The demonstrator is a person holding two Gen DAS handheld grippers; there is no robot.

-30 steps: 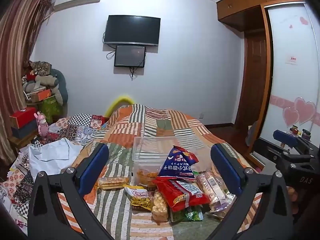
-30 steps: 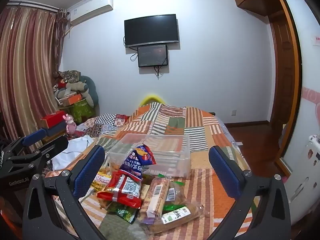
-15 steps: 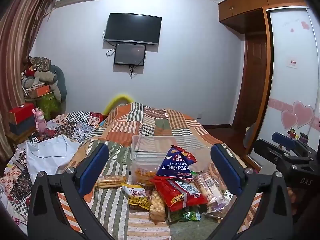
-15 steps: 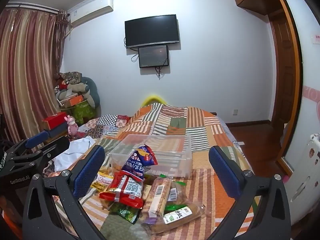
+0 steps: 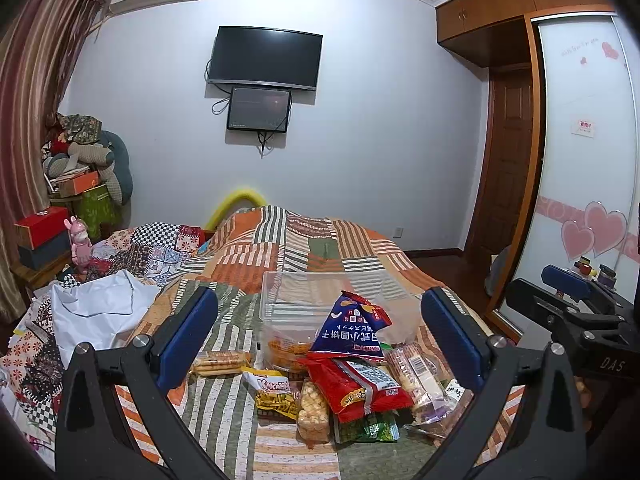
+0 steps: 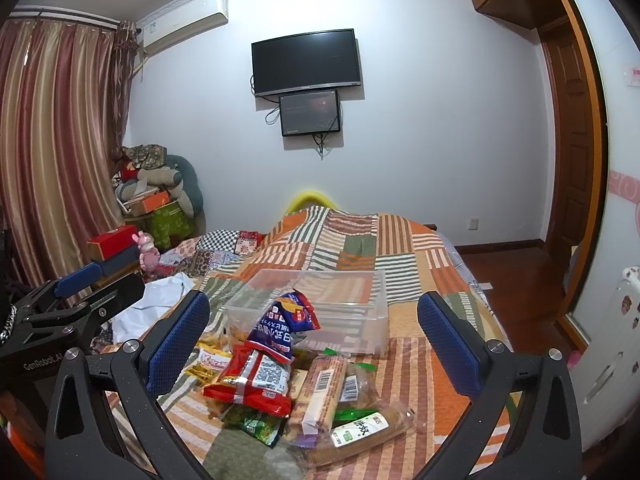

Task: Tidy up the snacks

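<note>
A heap of snack packets lies on the patchwork bedspread, straight ahead of both grippers and just in front of a clear plastic bin. The left gripper hangs above the near edge of the heap with its jaws spread wide and nothing between them; the blue triangular snack bag stands tilted between its two blue pads in the view, atop a red snack packet. To the left of the heap lie a yellow snack pack and a biscuit sleeve, the latter close to the left finger. The right gripper is likewise wide open and empty, held off to the right of the left one; from its view the blue bag and red packet sit towards its left finger, while a long barcode-labelled biscuit pack and a clear sleeve with a green label lie nearer the middle. The bin sits just beyond the heap, with some orange snack visible at its near left corner.
</note>
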